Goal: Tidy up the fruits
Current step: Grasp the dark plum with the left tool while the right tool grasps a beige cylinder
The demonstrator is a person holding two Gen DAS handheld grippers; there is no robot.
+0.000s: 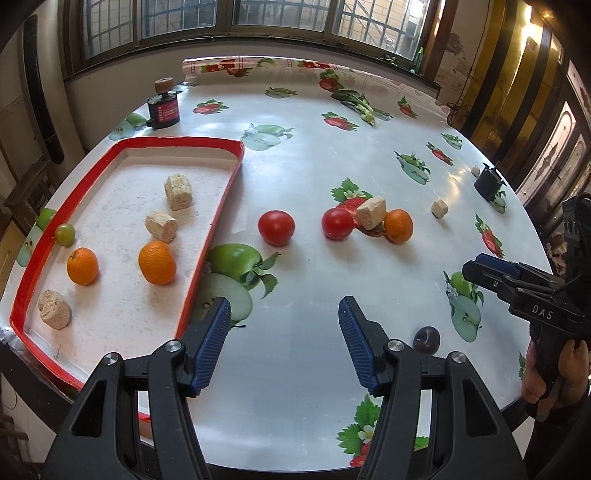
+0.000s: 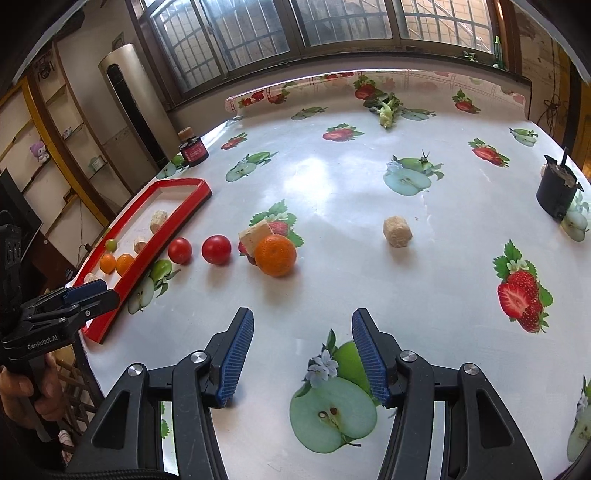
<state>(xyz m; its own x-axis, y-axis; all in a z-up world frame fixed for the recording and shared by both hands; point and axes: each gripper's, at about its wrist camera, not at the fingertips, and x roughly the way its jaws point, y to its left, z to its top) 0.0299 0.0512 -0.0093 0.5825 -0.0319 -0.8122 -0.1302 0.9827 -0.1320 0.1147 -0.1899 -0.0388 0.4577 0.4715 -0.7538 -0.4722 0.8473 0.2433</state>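
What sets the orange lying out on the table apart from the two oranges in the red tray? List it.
Place: the loose orange sits on the bare tablecloth, while the two tray oranges lie inside the red tray.
Contact: the loose orange touches a tan block propped beside it; the tray oranges stand apart from the blocks around them.
Shared: all are round, orange, and not gripped.

— What's behind the table?
— Barred windows point(image 2: 332, 29), daylight coming through.
— And left?
— A tall standing unit point(image 2: 129, 107) (perhaps an air conditioner) beside wooden shelves point(image 2: 55, 147).
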